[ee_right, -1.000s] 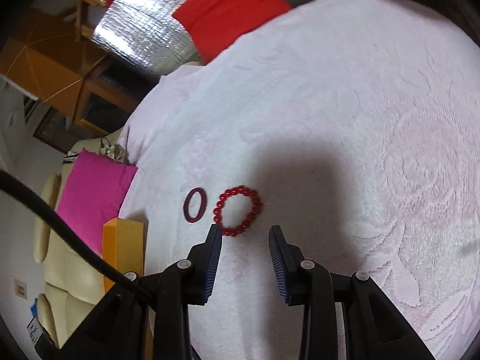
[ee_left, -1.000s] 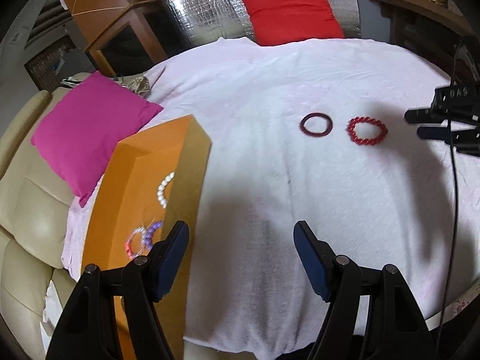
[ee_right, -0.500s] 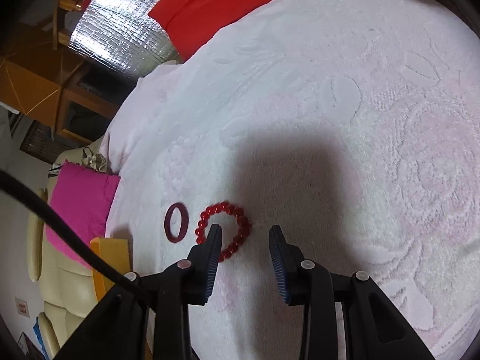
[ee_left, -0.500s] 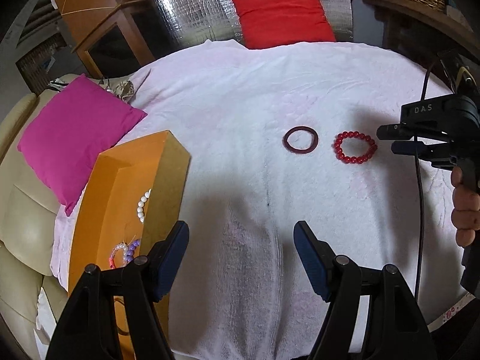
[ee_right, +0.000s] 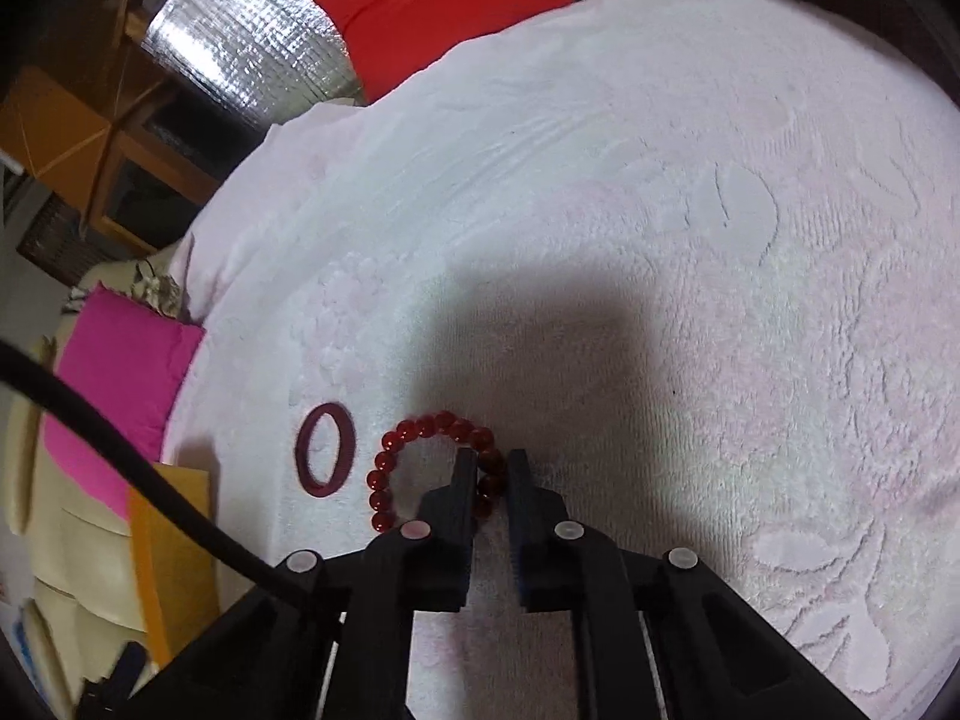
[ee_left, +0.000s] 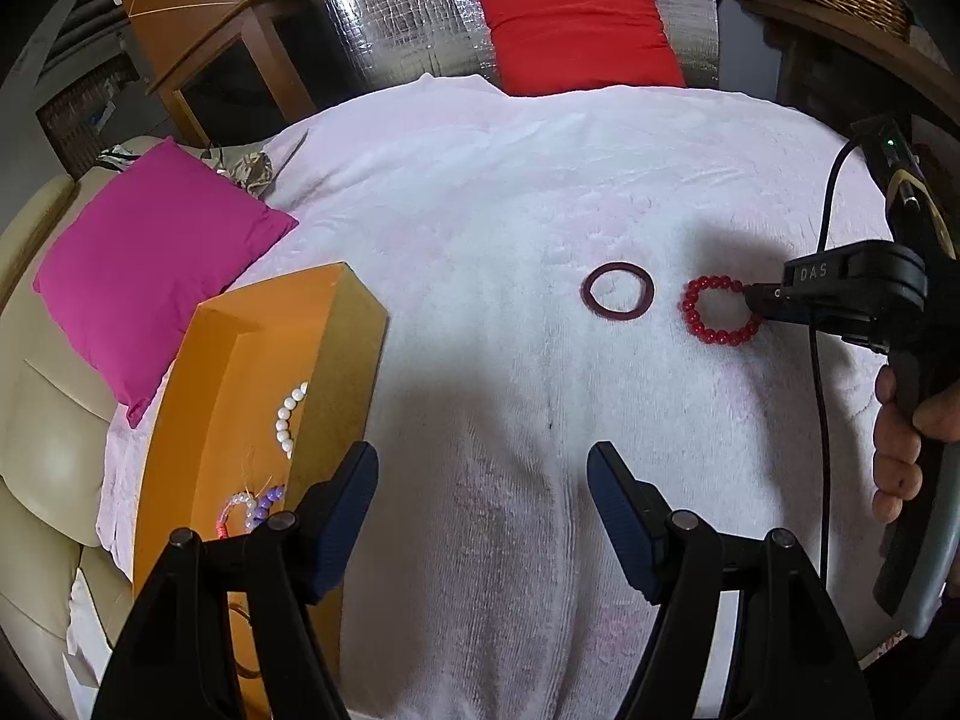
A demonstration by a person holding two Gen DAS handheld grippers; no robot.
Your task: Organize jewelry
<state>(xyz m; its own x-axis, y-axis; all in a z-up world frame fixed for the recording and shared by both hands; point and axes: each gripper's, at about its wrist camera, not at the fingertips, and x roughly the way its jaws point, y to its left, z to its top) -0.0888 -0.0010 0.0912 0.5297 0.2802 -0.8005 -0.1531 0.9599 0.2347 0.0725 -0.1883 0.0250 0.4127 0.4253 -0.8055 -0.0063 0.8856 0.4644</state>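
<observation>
Right gripper now narrowed onto red round-bead bracelet on pink towel, half a second ago wider; dark maroon ring bangle just beside. Left gripper spread wide, empty, near orange box.

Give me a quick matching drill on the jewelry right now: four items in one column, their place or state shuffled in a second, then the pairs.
Items:
1. red bead bracelet
2. dark red ring bangle
3. white pearl strand
4. left claw

Places or states:
A. lying inside the orange box
B. open, holding nothing, above the white blanket
C. one side pinched between the fingers of the right claw
D. lying free on the blanket, just left of the beads

Pairs: 1-C, 2-D, 3-A, 4-B
</observation>
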